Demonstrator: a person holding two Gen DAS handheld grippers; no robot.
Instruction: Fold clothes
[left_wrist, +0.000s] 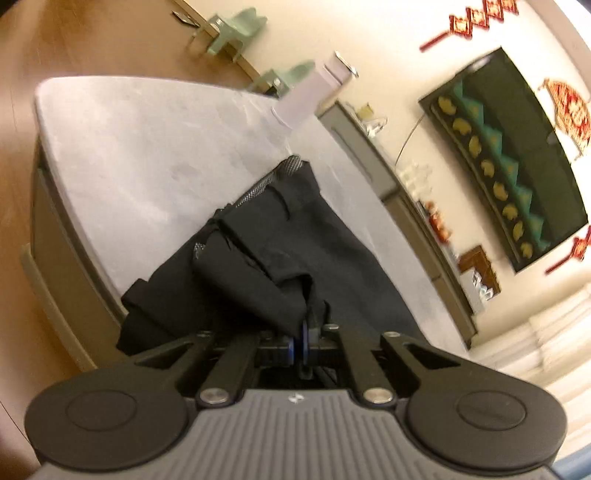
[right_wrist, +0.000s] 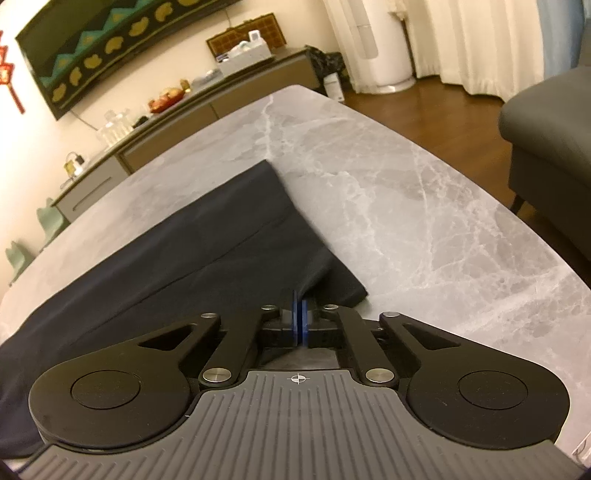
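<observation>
A black garment (left_wrist: 280, 240) lies on the grey marble table (left_wrist: 147, 140), with a mesh-lined waistband at its far end. My left gripper (left_wrist: 304, 332) is shut on a bunched fold of the garment and lifts it a little off the table. In the right wrist view the same dark garment (right_wrist: 207, 236) lies mostly flat with a straight seam across it. My right gripper (right_wrist: 300, 306) is shut on the garment's near corner just above the table (right_wrist: 406, 206).
A pale cylinder (left_wrist: 314, 92) stands at the table's far edge. A low sideboard (right_wrist: 221, 99) with small items runs along the wall under a dark panel (left_wrist: 517, 155). A grey sofa (right_wrist: 554, 129) stands to the right. Green chairs (left_wrist: 229, 29) stand on the wood floor.
</observation>
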